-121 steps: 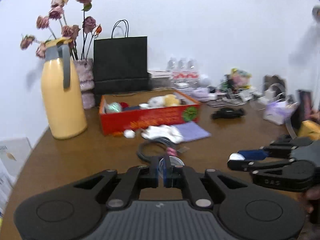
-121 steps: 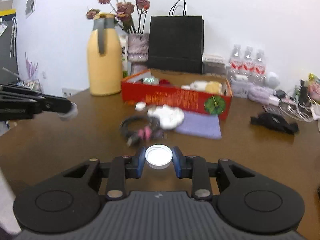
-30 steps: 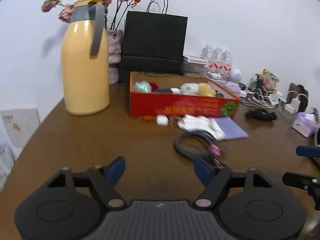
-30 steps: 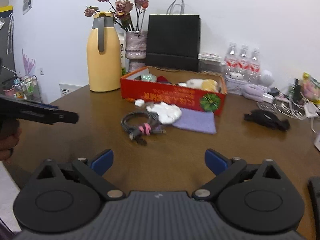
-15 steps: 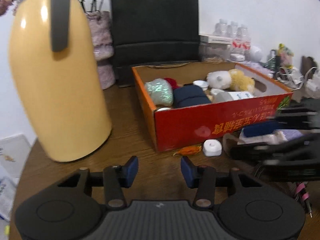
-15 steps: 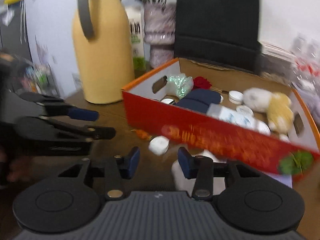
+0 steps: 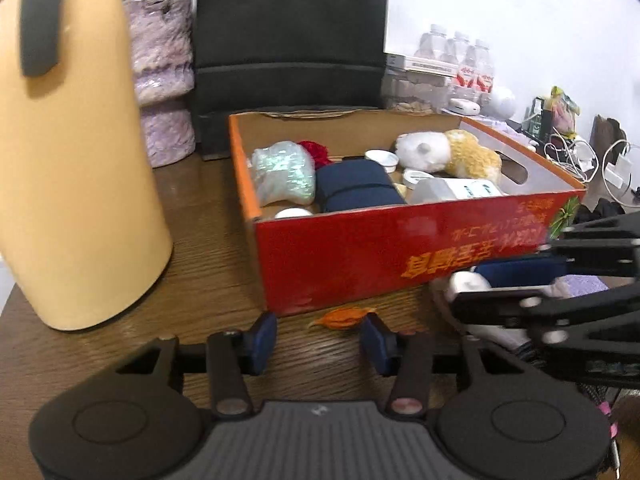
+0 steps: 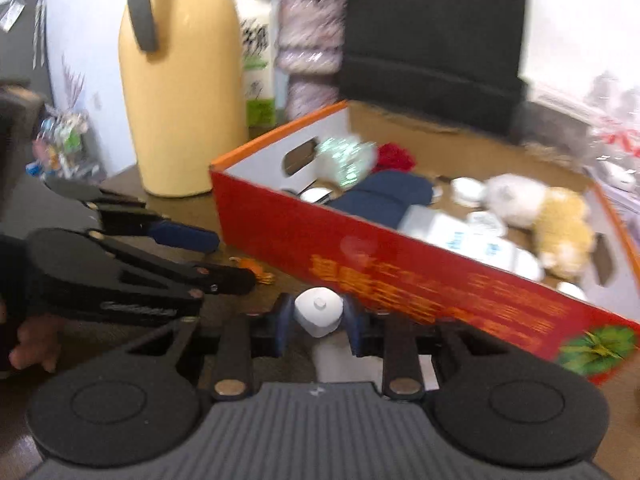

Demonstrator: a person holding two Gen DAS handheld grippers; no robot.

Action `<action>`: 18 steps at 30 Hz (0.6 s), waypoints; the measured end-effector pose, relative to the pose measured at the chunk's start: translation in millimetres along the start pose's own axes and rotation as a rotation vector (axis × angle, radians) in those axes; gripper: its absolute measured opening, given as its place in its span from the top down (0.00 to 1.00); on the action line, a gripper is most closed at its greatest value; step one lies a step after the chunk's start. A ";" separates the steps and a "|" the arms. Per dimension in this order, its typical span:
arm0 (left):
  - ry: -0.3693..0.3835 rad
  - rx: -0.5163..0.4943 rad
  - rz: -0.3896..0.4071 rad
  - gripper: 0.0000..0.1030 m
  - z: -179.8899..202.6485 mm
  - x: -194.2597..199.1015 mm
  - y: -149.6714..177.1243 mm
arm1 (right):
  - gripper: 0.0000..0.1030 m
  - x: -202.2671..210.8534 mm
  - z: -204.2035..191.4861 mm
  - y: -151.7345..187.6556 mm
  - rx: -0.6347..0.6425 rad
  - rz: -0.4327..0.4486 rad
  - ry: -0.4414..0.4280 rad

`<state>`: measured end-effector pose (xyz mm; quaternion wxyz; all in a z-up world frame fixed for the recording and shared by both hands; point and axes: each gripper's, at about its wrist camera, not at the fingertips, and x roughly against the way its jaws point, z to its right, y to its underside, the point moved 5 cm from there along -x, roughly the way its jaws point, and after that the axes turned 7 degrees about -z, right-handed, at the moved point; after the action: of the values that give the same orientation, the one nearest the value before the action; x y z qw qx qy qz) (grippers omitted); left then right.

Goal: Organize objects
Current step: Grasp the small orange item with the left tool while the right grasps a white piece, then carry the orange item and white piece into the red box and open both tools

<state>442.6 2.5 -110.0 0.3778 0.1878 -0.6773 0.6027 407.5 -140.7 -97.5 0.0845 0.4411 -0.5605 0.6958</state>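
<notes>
Cap (image 8: 319, 311): small white plastic, light, stiff, prob slippery; take by sides.
R gripper (image 8: 319, 320): lower centre, jaws closing round cap.
L gripper (image 7: 319, 338): apart, empty, orange scrap (image 7: 344, 317) ahead.

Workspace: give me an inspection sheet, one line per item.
Surface: brown wooden table.
Job's things: red box holding assorted items; small white cap and orange scrap on the table before it.
Clutter: yellow jug, black bag, water bottles.
Grippers: right gripper closing around the cap; left gripper open, scrap ahead.
Cables: white chargers far right.
Surroundings: white wall.
</notes>
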 end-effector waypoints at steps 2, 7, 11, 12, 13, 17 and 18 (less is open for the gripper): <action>-0.006 -0.016 0.002 0.55 10.3 -2.1 -0.7 | 0.72 13.6 5.0 6.2 -0.017 0.016 -0.001; -0.039 -0.059 0.026 0.63 27.0 -2.9 -0.1 | 0.72 31.1 4.4 17.5 -0.021 0.016 -0.021; -0.076 -0.089 0.043 0.63 40.3 9.9 11.7 | 0.72 52.5 0.4 31.0 -0.039 0.031 -0.032; -0.075 -0.076 0.054 0.63 43.0 17.4 16.6 | 0.72 58.2 -1.2 35.3 -0.044 0.037 -0.034; -0.076 -0.060 0.064 0.63 44.9 26.8 22.3 | 0.72 65.4 -2.2 40.3 -0.053 0.044 -0.035; -0.116 0.027 0.090 0.63 54.7 80.4 52.7 | 0.72 104.3 -12.3 69.4 -0.087 0.080 -0.039; -0.126 0.042 0.105 0.63 58.7 99.4 63.0 | 0.72 116.1 -17.5 79.6 -0.090 0.084 -0.043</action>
<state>317.1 -21.0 -78.4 0.2984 0.1974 -0.6958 0.6228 280.4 -198.0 -71.1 0.0629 0.4279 -0.6109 0.6631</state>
